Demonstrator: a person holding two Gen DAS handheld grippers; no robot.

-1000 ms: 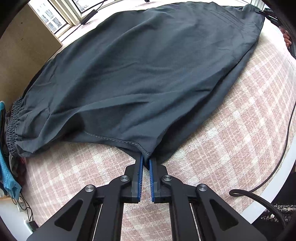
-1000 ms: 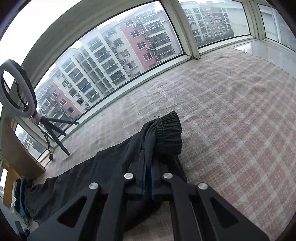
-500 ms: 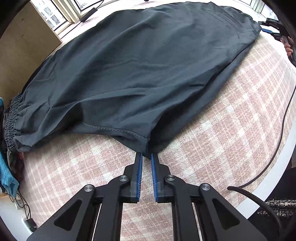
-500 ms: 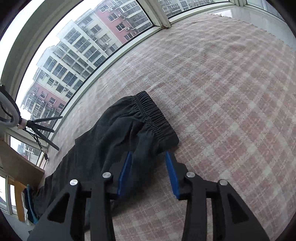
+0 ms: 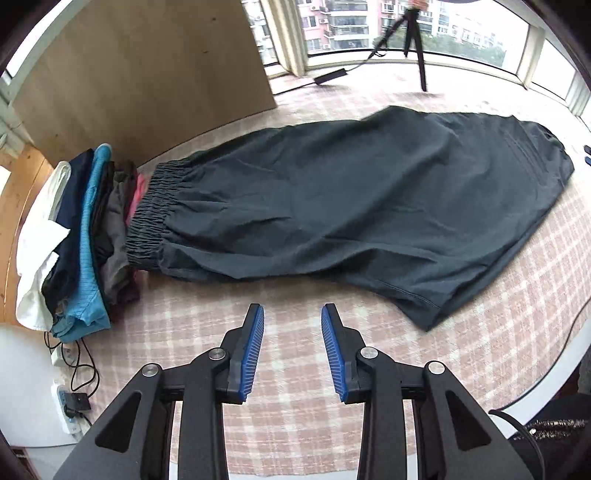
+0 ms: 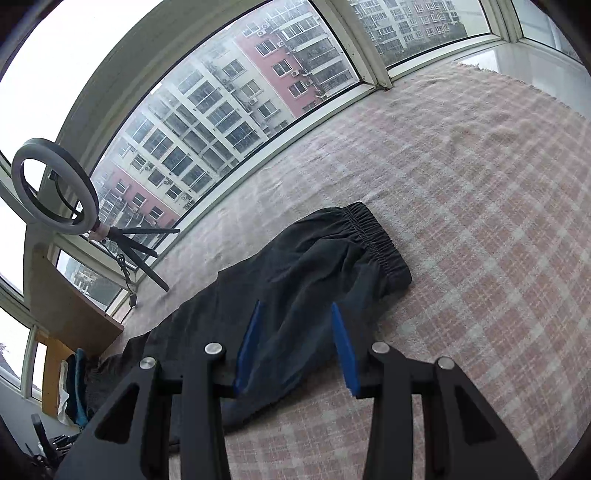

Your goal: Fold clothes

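Trousers laid flat, both grippers let go
left gripper [image 5: 291,314] jaws opening, empty, dark trousers [image 5: 351,206] ahead; right gripper [image 6: 295,314] jaws apart, cloth between, unpinched; likely regrasping.

trousers [image 5: 351,206] flat on blanket [image 5: 295,369] | clothes pile [image 5: 85,240] touching their left end | tripod [image 5: 410,33] behind

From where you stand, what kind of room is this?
Probably a room in a high-rise flat, set up for filming: dark trousers lie on a plaid-covered surface beside a clothes pile, apartment blocks fill the bay windows, and a ring light stands by.
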